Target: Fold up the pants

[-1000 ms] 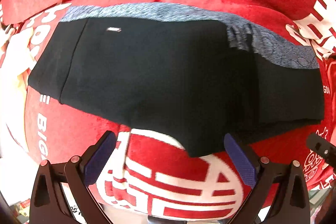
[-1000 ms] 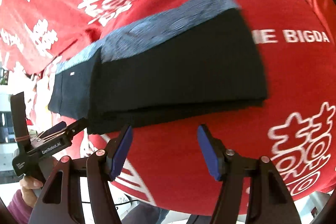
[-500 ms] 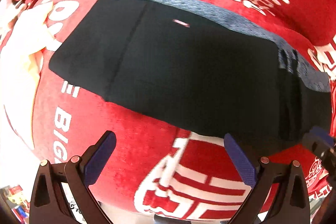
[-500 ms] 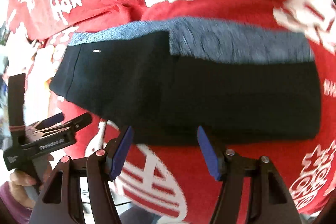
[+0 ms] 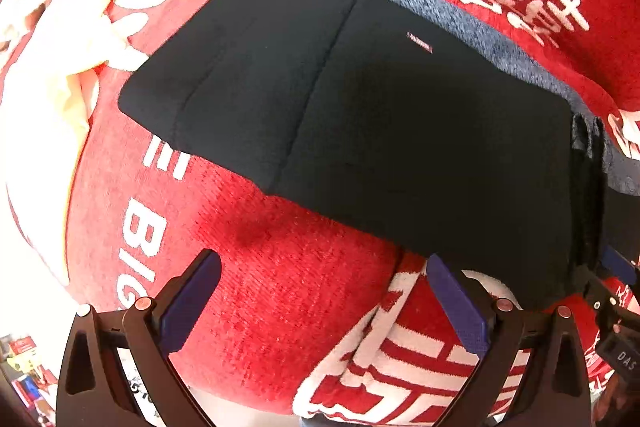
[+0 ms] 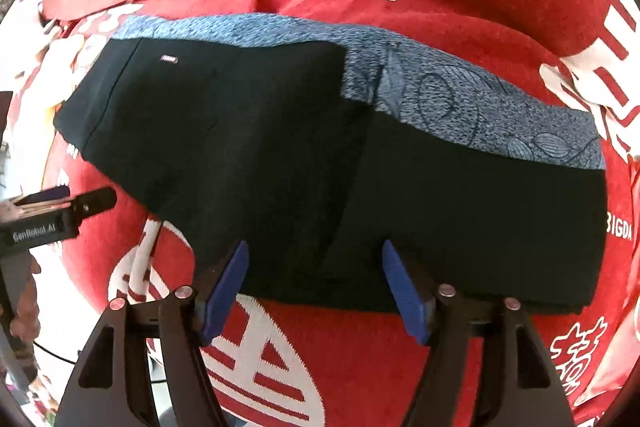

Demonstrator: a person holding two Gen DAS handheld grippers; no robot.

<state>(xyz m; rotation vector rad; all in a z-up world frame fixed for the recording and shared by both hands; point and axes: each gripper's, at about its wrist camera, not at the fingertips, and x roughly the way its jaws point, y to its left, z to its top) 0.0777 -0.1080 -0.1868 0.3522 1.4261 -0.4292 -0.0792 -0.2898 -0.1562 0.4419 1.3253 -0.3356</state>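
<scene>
A: Where were the pants (image 6: 304, 163) at that moment?

B: Spread flat on the red blanket (image 5: 280, 287), the one printed with white characters. They were partly folded, I'd judge: a doubled black layer lay over the right half, and the grey-blue patterned strip (image 6: 460, 99) ran along the far edge.

A: And the two grippers?

B: Both released and holding nothing. The right gripper (image 6: 316, 287) sat at the near hem with its blue fingers (image 6: 224, 287) spread, straddling the doubled edge; the cloth lay between them but was not pinched. The left gripper (image 5: 320, 307) hovered over bare blanket, its fingers just short of the hem, with the pants ahead and to its right.

A: So which step was in hand?

B: By my reading, lining up for the next fold. The right one looked ready to take hold of the near edge; the left was off the garment and would have to shift toward the waist end, near the little label (image 5: 420, 43).

A: What would the move call for?

B: Clenching on all the layers at once, so the stack didn't slip apart, then carrying one end over the other with the hem kept straight.

A: Anything else nearby?

B: A pale cloth (image 5: 68, 67) lay at the left, well apart from the pants.
</scene>
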